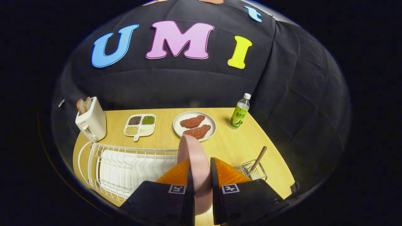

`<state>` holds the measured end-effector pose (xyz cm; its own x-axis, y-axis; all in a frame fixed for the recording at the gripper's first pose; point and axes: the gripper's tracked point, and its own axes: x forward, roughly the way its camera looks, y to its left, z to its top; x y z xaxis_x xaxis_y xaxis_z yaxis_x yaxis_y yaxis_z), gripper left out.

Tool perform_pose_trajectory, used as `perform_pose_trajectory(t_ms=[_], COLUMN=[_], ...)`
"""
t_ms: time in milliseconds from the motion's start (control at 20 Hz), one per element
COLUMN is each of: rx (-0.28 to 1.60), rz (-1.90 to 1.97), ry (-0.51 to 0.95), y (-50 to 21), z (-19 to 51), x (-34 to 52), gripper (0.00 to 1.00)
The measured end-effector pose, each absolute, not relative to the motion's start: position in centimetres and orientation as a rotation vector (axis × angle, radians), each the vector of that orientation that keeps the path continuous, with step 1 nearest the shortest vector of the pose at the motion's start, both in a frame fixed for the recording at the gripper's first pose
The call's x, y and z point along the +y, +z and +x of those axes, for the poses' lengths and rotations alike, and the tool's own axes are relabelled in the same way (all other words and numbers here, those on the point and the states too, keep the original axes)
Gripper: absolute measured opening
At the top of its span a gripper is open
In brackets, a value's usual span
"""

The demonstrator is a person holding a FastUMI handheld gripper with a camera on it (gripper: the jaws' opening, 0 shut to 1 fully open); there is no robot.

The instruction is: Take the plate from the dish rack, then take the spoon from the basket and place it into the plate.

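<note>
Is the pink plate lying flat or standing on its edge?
On its edge. The pink plate stands upright, pinched between the claw's two fingers, beside the white dish rack.

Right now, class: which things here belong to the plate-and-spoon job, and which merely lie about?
Job: pink plate held edge-up in the gripper; dish rack; spoon standing in its wire basket.
Lying about: toaster, divided tray, meat plate, bottle.

Staged kitchen booth.
Toaster [91, 123] upper left, dish rack [125, 169] lower left, wooden table [232, 144] against black cloth wall [188, 84].
</note>
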<state>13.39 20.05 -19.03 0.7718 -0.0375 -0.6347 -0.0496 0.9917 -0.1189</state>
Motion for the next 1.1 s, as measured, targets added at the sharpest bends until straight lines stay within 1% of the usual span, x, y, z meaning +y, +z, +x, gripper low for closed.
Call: perform_pose_trajectory(t_ms=[200,350,450,650,900,1000,1100], rx=[0.655,0.587,0.577,0.617,0.699,0.700,0.730], rz=[-0.238,-0.304,-0.266,-0.178,-0.020,0.020,0.063], ry=[0.026,-0.020,-0.017,0.109,0.255,0.303,0.363], y=[-18.6,-16.8,-16.1,-16.5,-16.8,-16.5,-16.9], z=[12.8,14.0,14.5,13.5,9.8,8.2,5.4], x=[21.5,20.0,20.1,21.5,21.4,20.9,20.5], gripper=[0.26,0.26,0.24,0.17,0.15,0.15,0.15])
